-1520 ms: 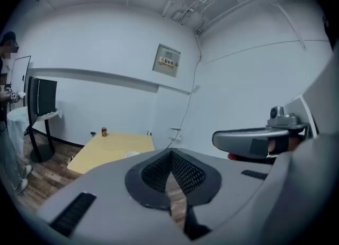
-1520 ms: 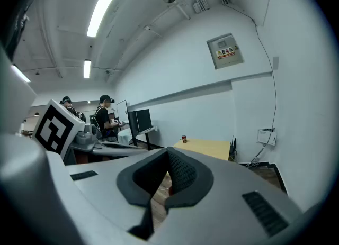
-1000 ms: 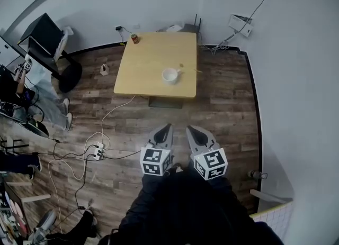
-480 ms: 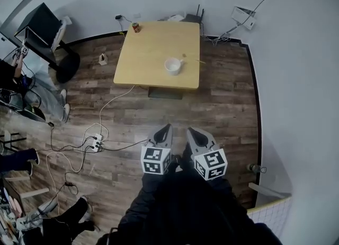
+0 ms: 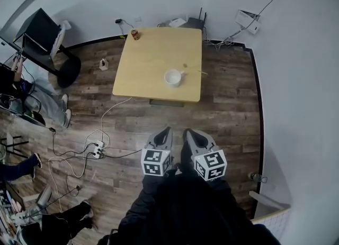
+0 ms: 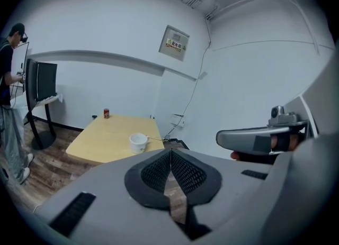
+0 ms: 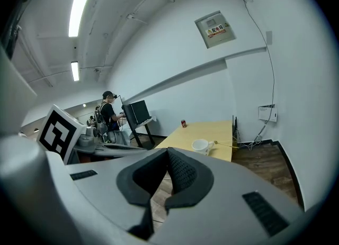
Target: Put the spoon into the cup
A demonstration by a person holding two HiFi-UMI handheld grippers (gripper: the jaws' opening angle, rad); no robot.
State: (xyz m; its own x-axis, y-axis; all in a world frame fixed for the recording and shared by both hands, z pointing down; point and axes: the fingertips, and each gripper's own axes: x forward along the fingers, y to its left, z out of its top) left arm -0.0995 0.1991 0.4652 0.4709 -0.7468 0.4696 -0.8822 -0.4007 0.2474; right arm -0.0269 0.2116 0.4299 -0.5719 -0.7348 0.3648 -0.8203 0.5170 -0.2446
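The task is at its opening step, the approach, with nothing picked up yet. The left gripper (image 5: pixel 164 132) and the right gripper (image 5: pixel 187 132) are held side by side low in the head view, each clenched with its dark pads pressed together on nothing, as both gripper views confirm. The pale square wooden table (image 5: pixel 153 53) stands at 12 o'clock from them, well apart across the brown plank floor (image 5: pixel 222 111). On it sits the white round cup (image 5: pixel 172 76), near the table's near edge, and the thin yellowish spoon (image 5: pixel 195 70) lies flat on the tabletop at about 2 o'clock of the cup, just beside it and not inside. A small red can (image 5: pixel 135 35) stands at the far corner, at 11 o'clock of the cup. The next move, as I judge it, calls for closing the distance to the table, then releasing one pair of jaws, probably the right since the spoon lies on that side, and lowering them astride the slim handle.
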